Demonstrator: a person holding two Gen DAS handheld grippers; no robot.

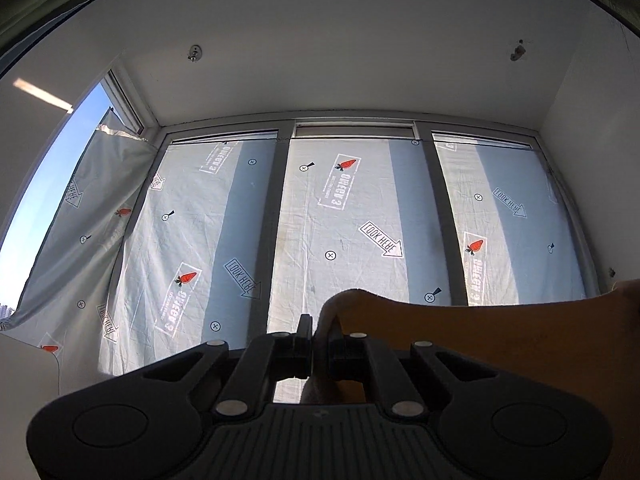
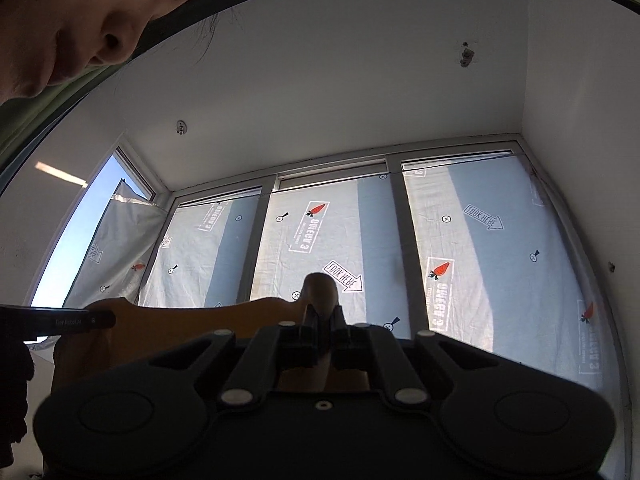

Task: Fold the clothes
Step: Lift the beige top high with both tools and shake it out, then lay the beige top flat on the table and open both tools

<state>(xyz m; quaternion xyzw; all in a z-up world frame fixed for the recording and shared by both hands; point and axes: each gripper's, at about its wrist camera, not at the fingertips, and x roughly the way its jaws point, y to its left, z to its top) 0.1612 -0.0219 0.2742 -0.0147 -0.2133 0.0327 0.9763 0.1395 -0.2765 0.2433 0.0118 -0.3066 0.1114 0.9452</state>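
Left wrist view puts your left gripper tilted up toward the window, its 2 fingers pressed together and pinching a fold of the orange garment. From that pinch the cloth runs off to the right below the window, its upper edge sagging a little between a bunched peak at the fingers and a higher corner at the picture's right side. Printed sheeting covers the 3 panes of the window, with carrot marks and "LOOK HERE" arrows on it; left of the window a side pane shows open blue sky where its sheet hangs loose.

Right wrist view shows your right gripper also angled up at the window, fingers shut tight on a bunched corner of the orange garment, which pokes up above the fingertips. Below the window the cloth stretches leftward to the left gripper, seen side-on as a dark bar at the picture's left edge; it seems to hold the far end, though the contact itself is in shadow. Your face fills the top left corner, above the window and the white ceiling.
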